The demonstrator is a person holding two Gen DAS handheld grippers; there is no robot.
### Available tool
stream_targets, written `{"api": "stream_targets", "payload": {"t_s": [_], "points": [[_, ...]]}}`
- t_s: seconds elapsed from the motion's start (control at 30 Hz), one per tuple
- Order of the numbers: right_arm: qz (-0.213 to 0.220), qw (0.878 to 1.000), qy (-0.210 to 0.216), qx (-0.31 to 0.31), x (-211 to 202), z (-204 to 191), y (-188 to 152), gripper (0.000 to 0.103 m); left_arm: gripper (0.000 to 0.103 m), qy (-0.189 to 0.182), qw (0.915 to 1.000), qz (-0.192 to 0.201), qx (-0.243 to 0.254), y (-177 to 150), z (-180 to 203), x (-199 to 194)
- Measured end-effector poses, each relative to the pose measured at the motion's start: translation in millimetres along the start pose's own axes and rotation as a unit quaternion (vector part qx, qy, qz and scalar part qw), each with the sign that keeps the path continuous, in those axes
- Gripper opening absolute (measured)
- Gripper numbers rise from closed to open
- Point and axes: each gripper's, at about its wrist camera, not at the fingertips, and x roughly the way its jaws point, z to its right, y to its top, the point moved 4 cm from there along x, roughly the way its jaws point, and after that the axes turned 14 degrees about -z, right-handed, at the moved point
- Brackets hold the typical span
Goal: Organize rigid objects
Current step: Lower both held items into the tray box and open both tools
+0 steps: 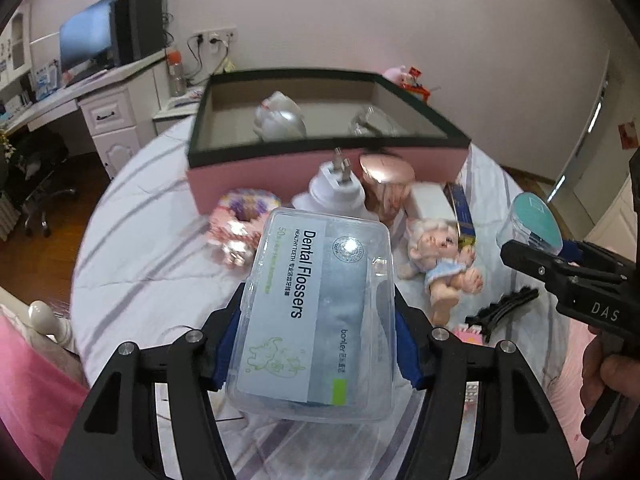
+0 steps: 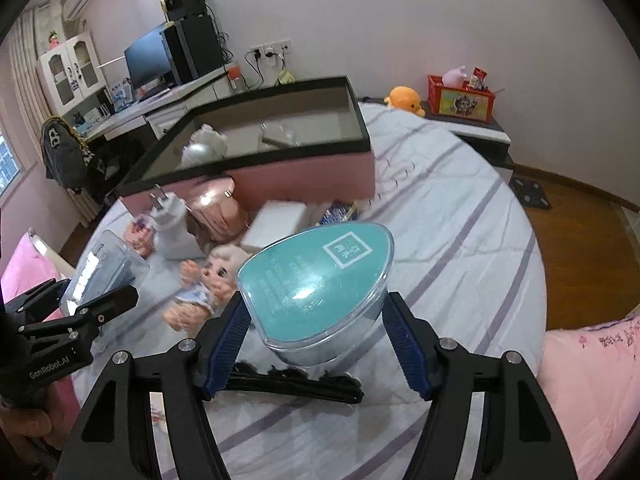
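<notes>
Your left gripper (image 1: 316, 316) clamps the dental flosser box (image 1: 316, 312) between its pads. Your right gripper (image 2: 316, 320) grips the teal-lidded case (image 2: 320, 276). The pink storage box (image 1: 320, 120) lies ahead of both.

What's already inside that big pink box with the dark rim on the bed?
In the pink box, two things show: a pale, shiny white object on the left and a clear plastic item on the right, both too blurred to name. The near wall hides the floor just behind it.
</notes>
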Motion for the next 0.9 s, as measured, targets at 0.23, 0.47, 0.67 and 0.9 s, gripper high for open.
{"api": "stream_targets", "payload": {"t_s": [0.23,0.47,0.67,0.9], "points": [[0.033,0.999,0.013,-0.039,-25,-20,43,0.069,0.064,0.019,0.9985,0.050,-0.009,39,-13,-34],[0.062,0.996,0.017,-0.069,-27,-37,117,0.069,0.064,0.030,0.9952,0.091,-0.015,108,-31,-45],[0.048,0.996,0.021,-0.073,3,-44,173,0.069,0.064,0.028,0.9962,0.082,-0.011,172,-39,-14],[-0.020,0.998,0.012,-0.060,76,-33,210,0.069,0.064,0.027,0.9991,0.023,-0.021,217,-46,52]]}}
